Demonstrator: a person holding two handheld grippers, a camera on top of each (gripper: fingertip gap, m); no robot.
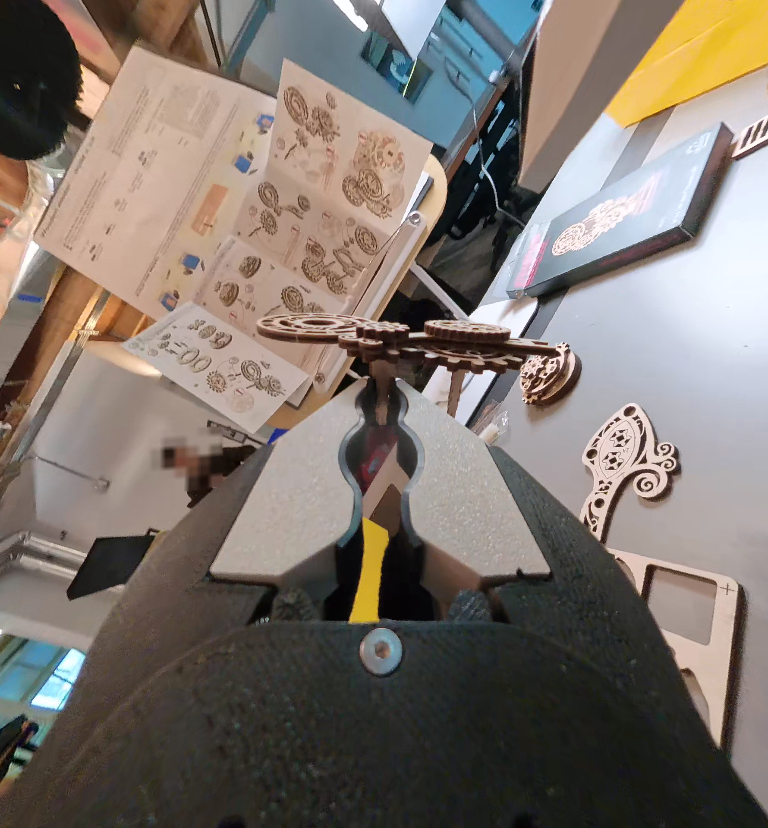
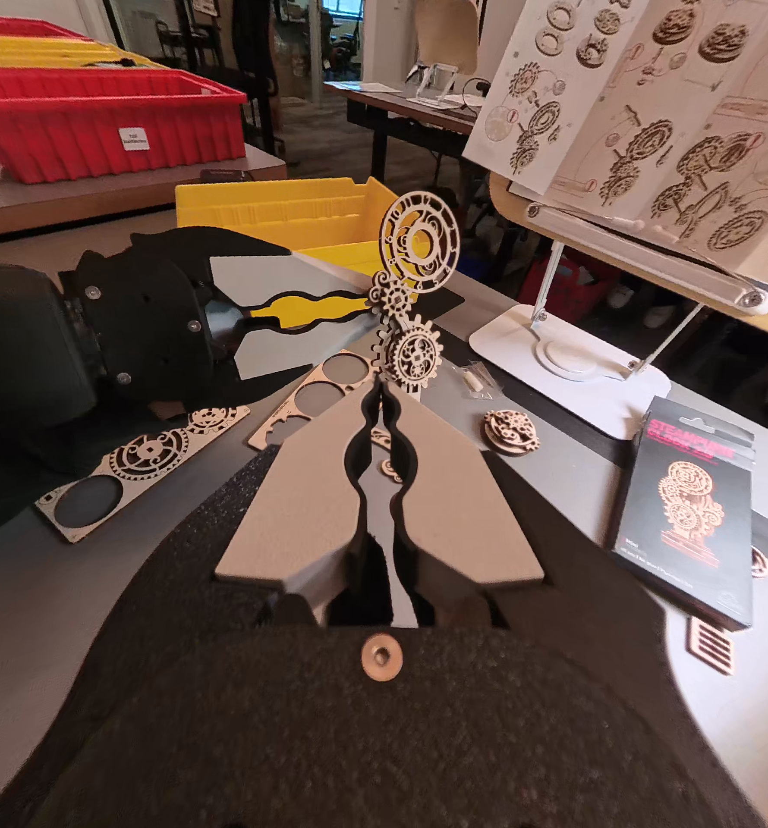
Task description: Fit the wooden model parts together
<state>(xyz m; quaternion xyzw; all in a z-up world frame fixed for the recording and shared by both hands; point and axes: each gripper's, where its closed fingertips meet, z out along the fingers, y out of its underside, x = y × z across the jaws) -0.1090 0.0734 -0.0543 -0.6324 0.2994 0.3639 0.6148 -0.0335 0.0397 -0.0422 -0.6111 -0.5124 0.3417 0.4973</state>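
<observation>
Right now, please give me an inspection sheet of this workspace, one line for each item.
Surface: grey table, crowded.
Job's things: gear model held upright above the table; small gear wheel and cut-out wooden sheets lie flat.
Clutter: black box, small plastic bag, yellow bin.
Grippers: left gripper shut on the model from the side; right gripper shut on its lower edge.
Cables: one white cable hangs behind the table.
Surroundings: instruction sheet on a white stand; red bins on another table.
</observation>
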